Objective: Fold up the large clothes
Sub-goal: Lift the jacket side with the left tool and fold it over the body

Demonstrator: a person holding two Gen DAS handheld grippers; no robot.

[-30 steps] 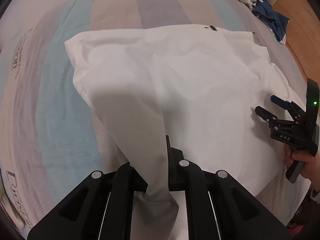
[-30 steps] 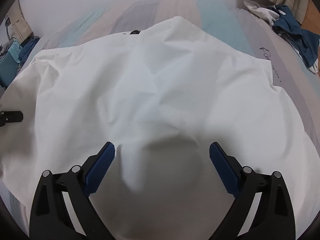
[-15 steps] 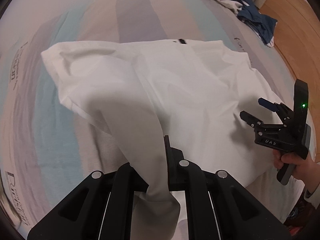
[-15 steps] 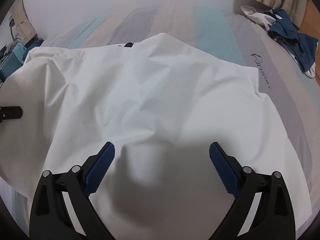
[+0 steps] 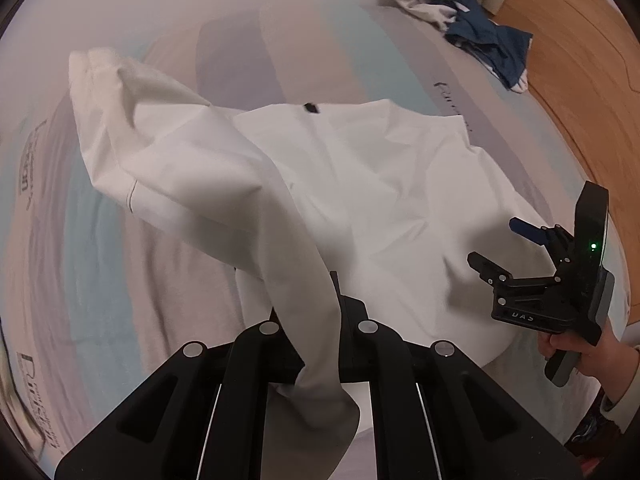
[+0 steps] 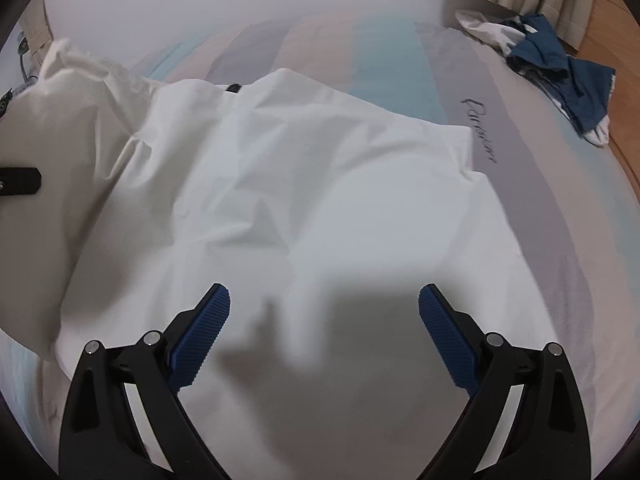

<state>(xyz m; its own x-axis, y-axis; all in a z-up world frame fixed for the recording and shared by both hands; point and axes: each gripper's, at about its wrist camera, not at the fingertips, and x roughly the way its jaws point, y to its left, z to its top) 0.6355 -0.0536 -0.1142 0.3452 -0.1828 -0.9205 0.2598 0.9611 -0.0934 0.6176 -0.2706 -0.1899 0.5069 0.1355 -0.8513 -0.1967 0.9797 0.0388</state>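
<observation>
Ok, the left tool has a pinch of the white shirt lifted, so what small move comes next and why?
Probably carry the left tool across toward the right tool, laying the lifted side over the middle. The left one is shut on the white shirt, one side raised off the bed, while the right one hangs open above the flat part.

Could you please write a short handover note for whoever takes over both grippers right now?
Left gripper: shut on a lifted strip of the white garment, which is raised off the striped bedcover.
Right gripper: open, holding nothing, hovering over the garment's flat part.
Done: one side picked up for a fold.
Left: lay that side across the flat part, release, smooth, then fold the rest.
A pile of blue and white clothes waits at the bed's far corner.
</observation>
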